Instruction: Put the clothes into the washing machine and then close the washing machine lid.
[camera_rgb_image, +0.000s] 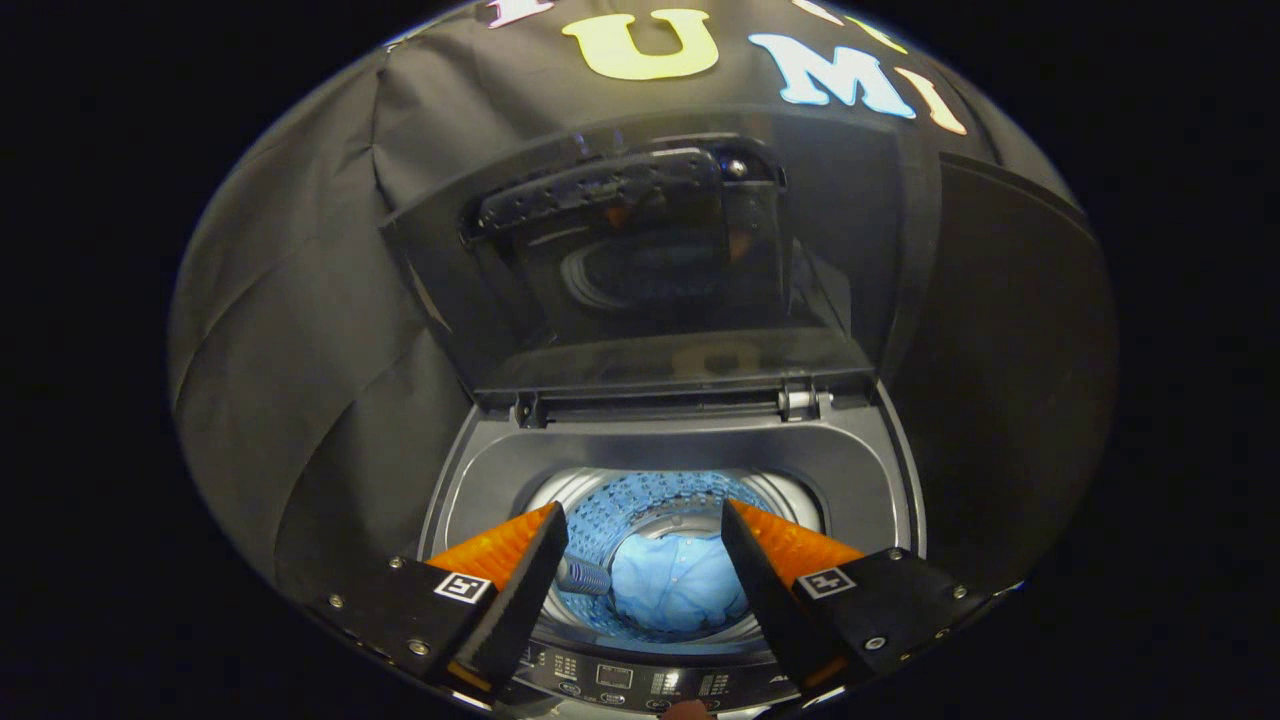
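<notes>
The gripper (645, 520) sits in the lower middle of the frame, its two fingers (520, 575) spread wide apart with nothing held between them. Each finger carries a small square marker on its upper face near the base.

Below and beyond the fingers, in the lower centre of the frame, the washing machine (870, 470) stands with its top open. Its grey top deck curves around a round drum (640, 500) whose perforated wall shows a blue tint. At the bottom of the drum, seen through the gap between the two fingers, lies the light blue clothes (675, 585), crumpled in a heap; a row of small buttons shows on the fabric. Just left of the garment, close to the left finger's tip, a ribbed cylindrical part (583, 576) lies against the drum wall; what it is cannot be told.

The washing machine lid (640, 270) stands raised, filling the centre and upper centre of the frame, hinged at the back edge of the deck by two hinges (805, 400). Its dark glossy panel reflects the drum opening faintly, and a dark handle bar (600, 185) runs across its upper part.

At the very bottom of the frame, between the finger bases, the control panel (625, 680) shows a row of buttons and small markings, too small to make out.
</notes>
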